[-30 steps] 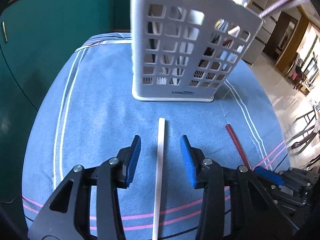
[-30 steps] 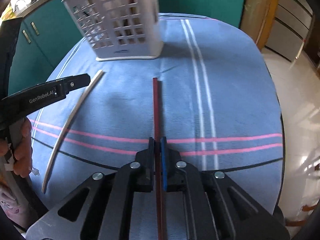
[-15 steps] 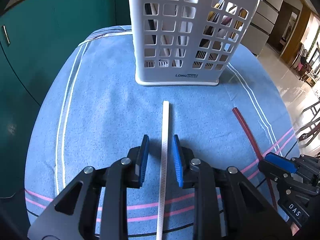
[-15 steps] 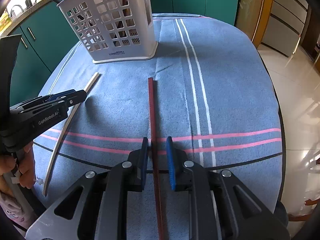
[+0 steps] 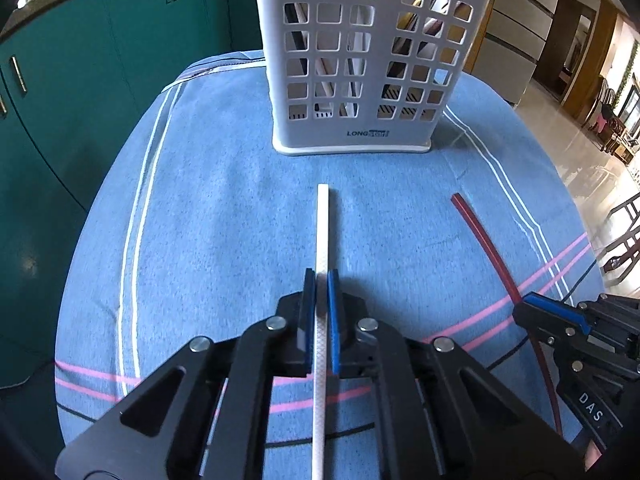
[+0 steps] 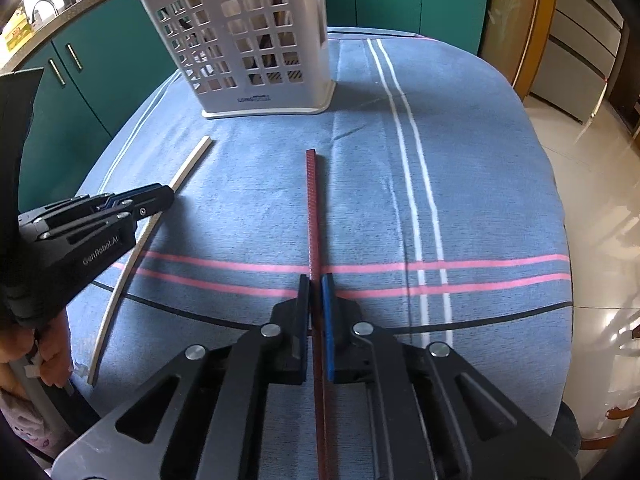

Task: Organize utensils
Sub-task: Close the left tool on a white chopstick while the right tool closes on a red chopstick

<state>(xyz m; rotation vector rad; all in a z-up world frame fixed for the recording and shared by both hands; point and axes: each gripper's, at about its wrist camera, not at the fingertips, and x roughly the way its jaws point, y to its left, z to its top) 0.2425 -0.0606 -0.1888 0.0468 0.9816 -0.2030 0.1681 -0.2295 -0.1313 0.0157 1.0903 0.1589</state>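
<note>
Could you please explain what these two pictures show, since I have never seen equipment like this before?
No robot here: a person holds a two-finger clamp tool in each hand, each with a wide-angle camera looking along its fingers. One picture comes from the left tool, the other from the right.

The surface is a table under a blue striped cloth. At its far side stands a white perforated utensil basket with some items already inside.

The left gripper is shut on a white chopstick, whose far end points toward the basket. The right gripper is shut on a dark red chopstick. Each tool also appears at the edge of the other's picture.
</note>
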